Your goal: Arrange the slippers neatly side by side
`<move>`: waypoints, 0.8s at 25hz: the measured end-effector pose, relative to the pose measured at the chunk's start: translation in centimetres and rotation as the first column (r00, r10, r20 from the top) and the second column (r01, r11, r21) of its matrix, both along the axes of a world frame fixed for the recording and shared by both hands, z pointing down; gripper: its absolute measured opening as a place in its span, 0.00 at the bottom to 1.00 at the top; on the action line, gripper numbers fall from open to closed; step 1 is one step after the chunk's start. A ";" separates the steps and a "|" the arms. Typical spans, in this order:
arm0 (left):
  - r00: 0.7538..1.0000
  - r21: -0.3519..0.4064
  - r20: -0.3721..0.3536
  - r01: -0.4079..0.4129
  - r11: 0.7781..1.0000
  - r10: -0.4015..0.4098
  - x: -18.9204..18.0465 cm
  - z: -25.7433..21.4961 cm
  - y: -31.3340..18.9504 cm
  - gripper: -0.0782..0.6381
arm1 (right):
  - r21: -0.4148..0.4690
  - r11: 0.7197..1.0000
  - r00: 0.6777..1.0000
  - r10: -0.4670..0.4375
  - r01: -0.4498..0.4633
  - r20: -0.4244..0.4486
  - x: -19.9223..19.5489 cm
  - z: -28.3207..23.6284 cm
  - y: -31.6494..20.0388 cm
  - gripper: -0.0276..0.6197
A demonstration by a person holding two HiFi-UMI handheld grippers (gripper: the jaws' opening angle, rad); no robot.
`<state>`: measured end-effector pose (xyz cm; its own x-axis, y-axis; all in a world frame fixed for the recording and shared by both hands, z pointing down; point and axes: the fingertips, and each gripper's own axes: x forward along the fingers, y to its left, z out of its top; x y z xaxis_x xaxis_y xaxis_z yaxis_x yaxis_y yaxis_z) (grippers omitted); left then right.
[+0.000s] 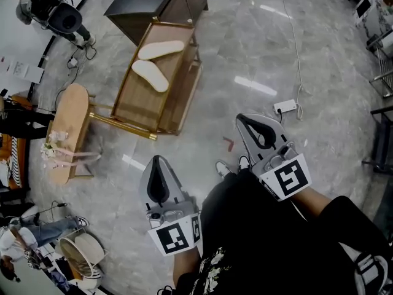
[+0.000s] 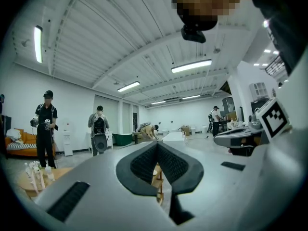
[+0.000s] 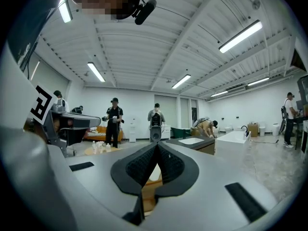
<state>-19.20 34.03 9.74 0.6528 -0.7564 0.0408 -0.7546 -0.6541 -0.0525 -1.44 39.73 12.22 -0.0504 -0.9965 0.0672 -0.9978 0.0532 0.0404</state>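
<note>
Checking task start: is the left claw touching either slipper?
Apart. Head view shows the left claw, shut and empty, separated by open floor from both slippers lying on the wooden rack.

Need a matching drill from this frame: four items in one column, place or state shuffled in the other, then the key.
1. slippers
2. power strip
3. oval table
4. left gripper

A. shut, nothing between its jaws
B. white, on the floor right of the rack
C. pale, splayed at an angle on the rack
D. wooden, left of the rack, small pale items on it

Pairs: 1-C, 2-B, 3-D, 4-A
</note>
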 end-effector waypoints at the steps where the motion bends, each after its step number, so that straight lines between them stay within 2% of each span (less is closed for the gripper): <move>1: 1.000 0.006 0.005 0.003 1.000 -0.003 -0.4 0.2 -0.1 0.10 | -0.001 1.000 1.000 0.000 0.000 -0.004 -0.2 0.3 -0.2 0.04; 7: 1.000 0.010 0.011 0.027 1.000 -0.027 -2.9 1.3 -1.2 0.10 | -0.004 1.000 1.000 0.020 -0.020 -0.014 -1.1 1.4 -0.5 0.04; 13: 1.000 0.033 0.004 0.021 0.999 -0.021 -3.6 0.7 -2.1 0.10 | -0.013 0.999 0.999 0.036 -0.037 -0.024 -1.6 1.5 -1.0 0.04; 20: 1.000 0.024 -0.011 0.016 1.000 -0.015 -4.2 1.3 -1.8 0.10 | -0.016 0.999 0.998 0.043 -0.044 -0.035 -2.2 1.3 -0.8 0.04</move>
<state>-23.41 32.28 11.09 0.6412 -0.7672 0.0154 -0.7653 -0.6408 -0.0601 -3.63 38.91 13.50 -0.0044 -0.9964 0.0847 -0.9972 0.0107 0.0742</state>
